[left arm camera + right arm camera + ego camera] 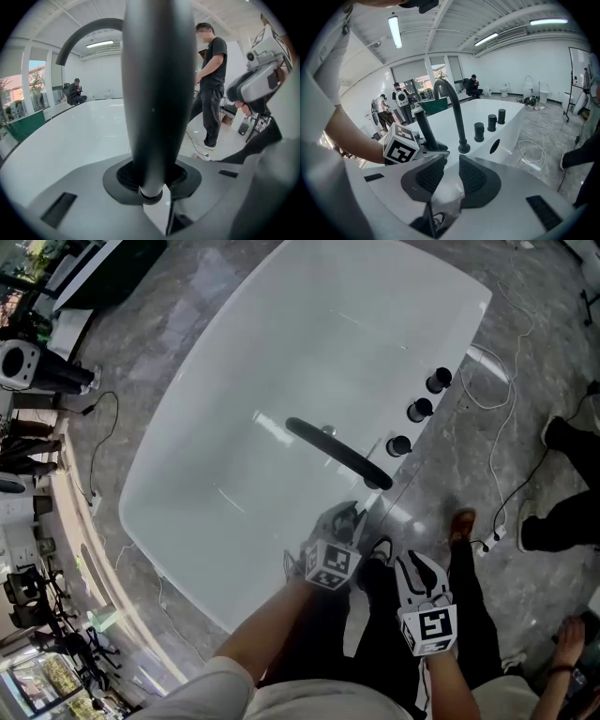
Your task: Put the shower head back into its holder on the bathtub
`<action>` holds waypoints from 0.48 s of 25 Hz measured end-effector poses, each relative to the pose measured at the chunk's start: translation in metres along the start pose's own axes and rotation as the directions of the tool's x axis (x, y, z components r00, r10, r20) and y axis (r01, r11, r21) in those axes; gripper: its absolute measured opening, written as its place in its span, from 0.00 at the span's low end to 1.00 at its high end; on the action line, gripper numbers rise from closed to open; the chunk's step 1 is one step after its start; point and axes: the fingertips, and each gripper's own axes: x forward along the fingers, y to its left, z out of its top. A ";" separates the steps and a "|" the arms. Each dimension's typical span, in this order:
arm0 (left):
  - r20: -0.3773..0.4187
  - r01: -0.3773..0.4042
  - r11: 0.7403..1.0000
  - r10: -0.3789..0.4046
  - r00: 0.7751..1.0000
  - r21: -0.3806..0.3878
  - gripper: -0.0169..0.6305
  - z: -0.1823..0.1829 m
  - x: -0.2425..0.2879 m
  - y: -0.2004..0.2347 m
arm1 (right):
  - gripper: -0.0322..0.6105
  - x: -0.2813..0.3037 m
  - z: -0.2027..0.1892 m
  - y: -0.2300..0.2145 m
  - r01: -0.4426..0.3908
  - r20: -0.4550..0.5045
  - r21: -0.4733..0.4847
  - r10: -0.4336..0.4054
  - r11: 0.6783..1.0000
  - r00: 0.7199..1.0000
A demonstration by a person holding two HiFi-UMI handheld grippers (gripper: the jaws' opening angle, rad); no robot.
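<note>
a: what could go wrong from here?

b: the left gripper [152,187] holds the black shower head [157,93] upright by its narrow lower end. the long body above could tilt or slip in the pads. it could also knock the arched faucet spout [458,124], which is close by on the white bathtub [234,381]. i cannot make out the holder, so a miss seems possible.

a: and the fingers?

b: the left fingers are clamped on the shower head. the right gripper [451,164] waits nearby, its fingers slightly apart with nothing between them.
</note>
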 end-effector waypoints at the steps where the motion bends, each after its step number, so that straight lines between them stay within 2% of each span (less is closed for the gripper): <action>1: -0.005 0.002 1.000 -0.002 1.000 -0.001 0.17 -0.001 0.002 0.000 | 0.22 -0.001 0.000 0.000 -0.001 -0.001 0.001 0.001 1.000 1.000; 12: -0.039 0.007 1.000 -0.008 0.999 -0.028 0.17 -0.020 0.016 0.002 | 0.22 -0.006 0.001 0.001 -0.008 -0.008 0.014 0.009 1.000 1.000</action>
